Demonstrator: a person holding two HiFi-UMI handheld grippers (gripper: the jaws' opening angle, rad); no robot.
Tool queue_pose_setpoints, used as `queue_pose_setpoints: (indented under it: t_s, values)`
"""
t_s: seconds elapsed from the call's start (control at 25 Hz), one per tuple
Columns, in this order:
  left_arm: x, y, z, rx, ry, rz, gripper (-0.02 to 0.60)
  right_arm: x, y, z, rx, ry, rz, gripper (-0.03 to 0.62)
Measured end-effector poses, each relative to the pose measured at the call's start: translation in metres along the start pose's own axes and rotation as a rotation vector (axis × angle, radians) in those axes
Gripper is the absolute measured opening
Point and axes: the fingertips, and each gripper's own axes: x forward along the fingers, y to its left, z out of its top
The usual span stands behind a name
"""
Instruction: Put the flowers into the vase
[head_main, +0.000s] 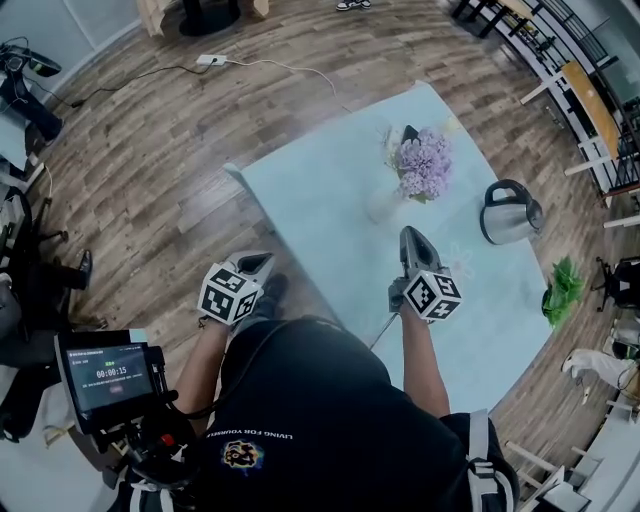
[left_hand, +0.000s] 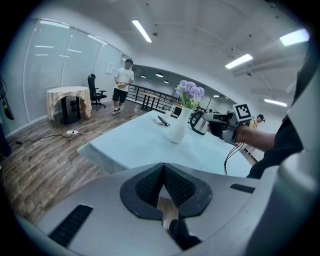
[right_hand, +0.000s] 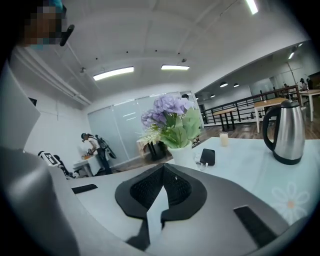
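A bunch of purple flowers with green leaves stands in a white vase towards the far side of the pale blue table. The right gripper view has the flowers and vase straight ahead, a short way beyond the jaws. My right gripper hovers over the table just in front of the vase, shut and empty. My left gripper stays off the table's left edge, its pads closed together on nothing. From there the vase and flowers are farther away.
A steel kettle stands to the right of the vase, large at the right gripper view's right. A black phone and a small candle lie behind the vase. A green plant sits past the table's right edge.
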Motion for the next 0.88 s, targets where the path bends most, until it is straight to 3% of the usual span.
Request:
queue_pose_setpoints:
  t_s: [0.12, 0.88]
  values:
    - [0.001, -0.001, 0.000, 0.003, 0.004, -0.007, 0.008, -0.009, 0.009, 0.002, -0.010, -0.017, 0.009, 0.018]
    - [0.022, -0.026, 0.007, 0.074, 0.045, -0.111, 0.008, -0.057, 0.010, -0.004, 0.087, -0.060, -0.134, 0.018]
